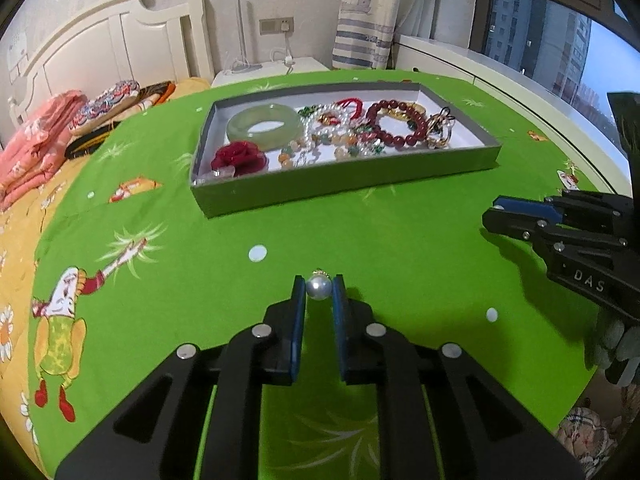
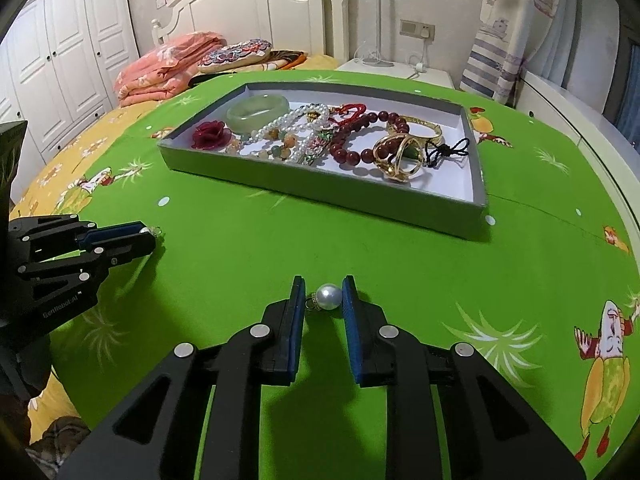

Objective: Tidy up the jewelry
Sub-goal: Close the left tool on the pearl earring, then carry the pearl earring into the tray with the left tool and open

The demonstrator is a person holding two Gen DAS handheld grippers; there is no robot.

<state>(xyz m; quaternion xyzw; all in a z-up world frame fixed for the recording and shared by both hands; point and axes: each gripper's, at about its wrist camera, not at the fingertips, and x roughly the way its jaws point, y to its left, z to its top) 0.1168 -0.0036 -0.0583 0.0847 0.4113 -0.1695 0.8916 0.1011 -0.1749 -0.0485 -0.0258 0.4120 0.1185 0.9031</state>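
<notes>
A: Pearls, small, round and slick, lie on the green cloth (image 1: 400, 248), short of the tray (image 1: 340, 184). We squeeze across the middle.
B: Our left gripper (image 1: 319, 289) pinches one pearl earring (image 1: 319, 288); our right gripper (image 2: 323, 297) pinches the other pearl earring (image 2: 329, 297), both angled downward.

The bedspread (image 1: 400, 248) is bright green with white dots and cartoon figures; the tray (image 2: 320, 192) is grey outside, white inside; in it lie a pale green bangle (image 1: 264, 122), a dark red rose (image 1: 239, 157) and dark red beads (image 1: 396, 126); 2 pearls (image 1: 319, 288) (image 2: 329, 297) are white; gripper pads (image 1: 298, 320) are blue.
</notes>
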